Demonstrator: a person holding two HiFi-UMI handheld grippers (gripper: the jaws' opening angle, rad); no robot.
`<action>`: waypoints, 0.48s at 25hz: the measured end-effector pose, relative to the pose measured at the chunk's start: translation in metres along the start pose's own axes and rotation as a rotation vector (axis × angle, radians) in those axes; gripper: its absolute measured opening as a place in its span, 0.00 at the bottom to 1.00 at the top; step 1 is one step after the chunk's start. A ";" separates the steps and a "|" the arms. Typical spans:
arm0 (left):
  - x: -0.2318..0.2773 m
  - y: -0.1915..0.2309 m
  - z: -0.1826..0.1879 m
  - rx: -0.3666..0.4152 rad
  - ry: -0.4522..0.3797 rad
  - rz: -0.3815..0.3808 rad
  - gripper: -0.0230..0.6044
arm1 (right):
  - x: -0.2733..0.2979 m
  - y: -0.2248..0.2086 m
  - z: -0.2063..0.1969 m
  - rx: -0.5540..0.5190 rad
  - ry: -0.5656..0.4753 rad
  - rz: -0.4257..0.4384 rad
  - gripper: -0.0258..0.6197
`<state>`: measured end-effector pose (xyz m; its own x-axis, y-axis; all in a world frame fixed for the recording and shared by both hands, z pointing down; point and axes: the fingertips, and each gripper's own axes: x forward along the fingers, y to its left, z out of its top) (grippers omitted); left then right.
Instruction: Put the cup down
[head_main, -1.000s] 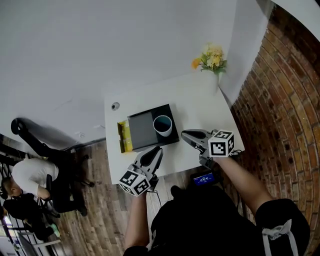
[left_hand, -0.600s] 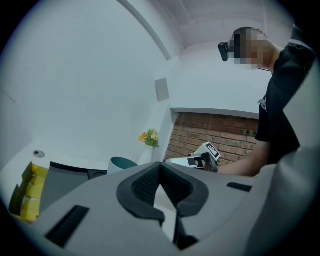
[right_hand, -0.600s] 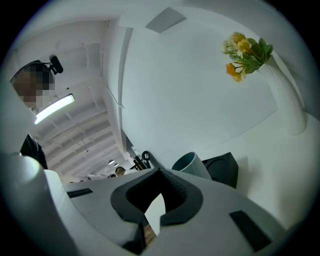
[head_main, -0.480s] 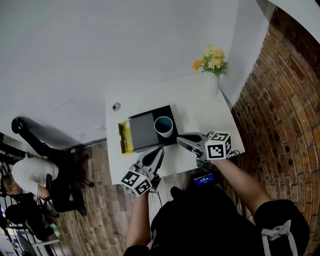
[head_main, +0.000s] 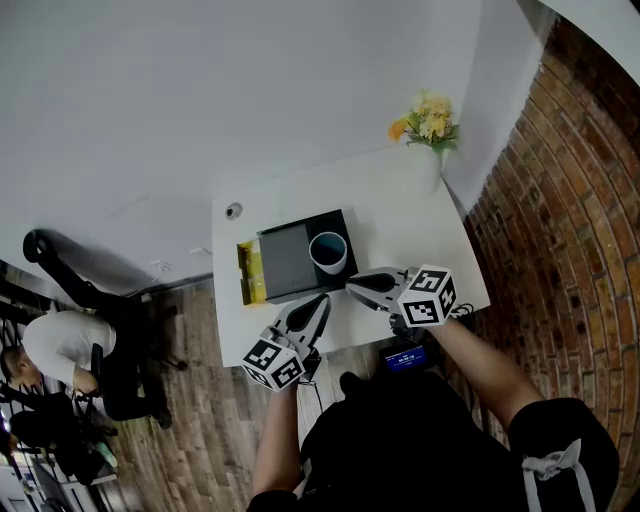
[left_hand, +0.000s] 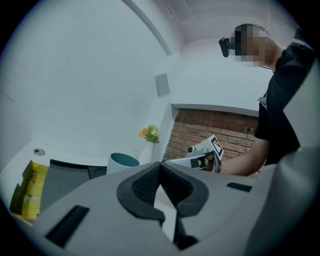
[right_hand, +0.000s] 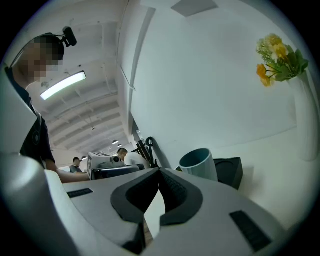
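Observation:
A white cup with a teal inside (head_main: 327, 252) stands upright on the black tray (head_main: 335, 222) on the white table (head_main: 390, 195). Nothing holds it. My right gripper (head_main: 352, 286) hangs just in front of the cup, pointing left, shut and empty. My left gripper (head_main: 320, 300) is over the table's front edge, below and left of the cup, also shut with nothing in it. The left gripper view has the cup (left_hand: 121, 162) ahead of its jaw tips (left_hand: 160, 165). In the right gripper view the cup (right_hand: 198, 162) stands to the right of that gripper's tips (right_hand: 160, 171).
A grey slab (head_main: 283, 258) fills the tray's left part, with a yellow pack (head_main: 247, 272) beside it. A vase of yellow flowers (head_main: 428, 125) stands at the table's far right corner. A brick wall (head_main: 560, 220) runs on the right. A seated person (head_main: 50, 350) is at lower left.
My right gripper has moved left along the table's front, closer to the left gripper, and has rolled a little. The cup and the left gripper have stayed put.

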<state>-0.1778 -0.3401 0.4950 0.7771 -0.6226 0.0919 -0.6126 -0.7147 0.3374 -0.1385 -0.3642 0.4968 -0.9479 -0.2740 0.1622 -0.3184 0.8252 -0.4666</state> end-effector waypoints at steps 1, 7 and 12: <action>0.000 0.000 -0.001 -0.003 0.003 0.001 0.05 | 0.000 -0.001 0.000 -0.003 0.004 -0.005 0.06; -0.003 0.002 -0.003 -0.005 0.018 0.010 0.05 | 0.000 -0.008 -0.004 -0.007 0.013 -0.038 0.06; -0.002 0.000 -0.005 -0.006 0.026 0.009 0.05 | -0.002 -0.009 -0.006 0.001 0.011 -0.045 0.06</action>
<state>-0.1792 -0.3374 0.4995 0.7751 -0.6204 0.1197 -0.6189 -0.7073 0.3416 -0.1336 -0.3685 0.5058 -0.9327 -0.3051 0.1925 -0.3604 0.8118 -0.4595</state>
